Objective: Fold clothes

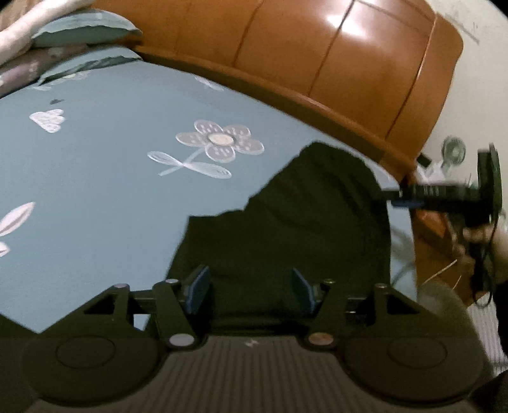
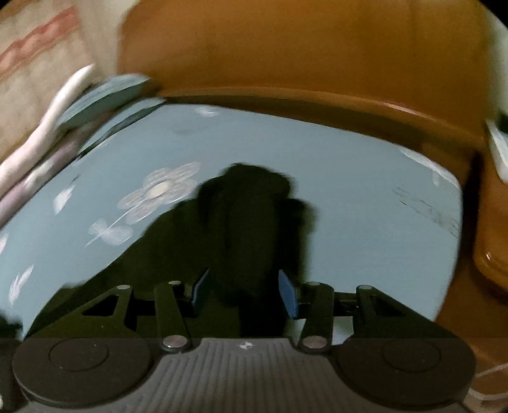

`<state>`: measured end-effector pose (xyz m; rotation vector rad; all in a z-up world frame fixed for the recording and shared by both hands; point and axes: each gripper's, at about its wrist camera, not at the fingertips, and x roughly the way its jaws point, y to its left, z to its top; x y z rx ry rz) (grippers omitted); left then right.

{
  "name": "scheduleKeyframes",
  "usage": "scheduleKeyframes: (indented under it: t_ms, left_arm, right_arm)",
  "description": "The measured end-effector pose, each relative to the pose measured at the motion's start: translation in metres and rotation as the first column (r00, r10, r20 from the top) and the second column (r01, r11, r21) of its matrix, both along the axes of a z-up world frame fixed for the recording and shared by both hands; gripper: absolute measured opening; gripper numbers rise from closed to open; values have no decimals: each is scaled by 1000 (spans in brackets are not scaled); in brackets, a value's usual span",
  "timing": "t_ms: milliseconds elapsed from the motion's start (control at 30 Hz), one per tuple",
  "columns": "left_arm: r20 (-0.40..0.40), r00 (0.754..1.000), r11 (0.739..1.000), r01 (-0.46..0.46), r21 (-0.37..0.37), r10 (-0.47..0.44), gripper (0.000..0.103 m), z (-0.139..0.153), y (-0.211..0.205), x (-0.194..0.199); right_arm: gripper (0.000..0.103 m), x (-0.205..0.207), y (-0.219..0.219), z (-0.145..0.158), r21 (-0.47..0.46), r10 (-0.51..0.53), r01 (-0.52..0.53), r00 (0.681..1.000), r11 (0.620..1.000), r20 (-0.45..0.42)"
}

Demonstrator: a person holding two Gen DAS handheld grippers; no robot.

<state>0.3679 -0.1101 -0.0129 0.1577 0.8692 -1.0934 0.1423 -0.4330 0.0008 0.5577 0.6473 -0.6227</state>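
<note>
- On the bed (image 1: pixel 104 197), toward the headboard (image 1: pixel 317 57) side, lies the dark garment (image 1: pixel 285 222), spread over the blue flowered sheet with its far edge ragged and bunched.
- Near the headboard's left end sit pillows (image 1: pixel 82 28) and folded bedding, well apart from the garment.
- The left gripper (image 1: pixel 250 286) hovers over the garment's near part with its jaws wide apart; nothing sits between the blue pads, though cloth lies below them.
- The right gripper (image 2: pixel 244 292) has its jaws moderately apart over a raised dark ridge of the garment (image 2: pixel 254 216); blur and darkness make it impossible to say whether cloth is pinched, so I cannot tell if it grips.
- In the left view the right gripper (image 1: pixel 444 193) shows at the garment's edge nearest the headboard's right end.
- Judged from this, folding is early or midway: the garment looks partly gathered, no neat rectangle is visible, and edges look unaligned.
- Left to do, likely: take hold, bring the edges together, flatten.
</note>
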Motion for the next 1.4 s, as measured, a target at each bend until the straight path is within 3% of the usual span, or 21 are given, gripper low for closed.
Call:
scheduleKeyframes:
  t_ms: [100, 200, 233, 300, 400, 600, 667, 733, 800, 933, 1100, 1200, 1300, 1367, 1400]
  left_arm:
    - [-2, 999, 999, 51, 11, -51, 61, -4, -19, -6]
    - [14, 996, 996, 93, 12, -94, 64, -7, -31, -11]
    - [27, 994, 994, 105, 17, -105, 66, -7, -35, -13]
    - [51, 994, 994, 97, 43, -100, 69, -13, -43, -11]
    - [-12, 1000, 986, 6, 167, -4, 66, -40, -53, 8]
    - [-27, 999, 995, 25, 100, -23, 67, -33, -65, 10]
    - [-32, 999, 997, 32, 77, -29, 70, -31, -68, 10]
    - [-37, 999, 998, 38, 54, -36, 70, -28, -72, 11]
    - [-41, 998, 999, 44, 31, -43, 70, -26, -76, 11]
    - [-70, 997, 998, 45, 40, -42, 70, -36, -86, 13]
    - [-104, 995, 999, 8, 31, -5, 72, -45, -90, 18]
    - [-104, 995, 1000, -4, 31, 7, 75, -45, -92, 17]
    - [-91, 996, 999, -11, 37, 14, 77, -46, -95, 13]
    - [-89, 996, 999, -20, 39, 24, 77, -45, -96, 12]
    - [-91, 995, 999, -29, 38, 32, 77, -45, -95, 12]
  right_arm:
    - [51, 2, -17, -9, 46, -18, 15, 999, 999, 46]
    - [4, 6, -23, -13, 70, 8, -14, 997, 997, 82]
    - [3, 7, -23, -12, 56, 7, -12, 997, 998, 76]
    - [3, 8, -27, -20, 14, -6, 6, 1000, 1000, 11]
    - [7, -1, -40, -36, 55, -54, 55, 998, 997, -21]
    - [24, -16, -35, -19, 39, -48, 46, 997, 998, 54]
    - [35, -17, -37, -11, 32, -36, 33, 995, 999, 90]
    - [56, -18, -48, -12, 60, -35, 28, 992, 998, 120]
    - [67, -18, -59, -14, 91, -38, 24, 988, 996, 149]
    - [75, -25, -93, -35, 246, -35, -20, 976, 969, 215]
    - [80, -14, -138, -68, 425, 4, -128, 959, 896, 282]
    - [82, 3, -156, -79, 461, 38, -204, 938, 863, 343]
    - [82, 25, -162, -79, 453, 84, -249, 932, 856, 353]
    - [71, 36, -158, -78, 452, 112, -269, 932, 851, 344]
    - [52, 39, -155, -79, 461, 116, -273, 933, 844, 340]
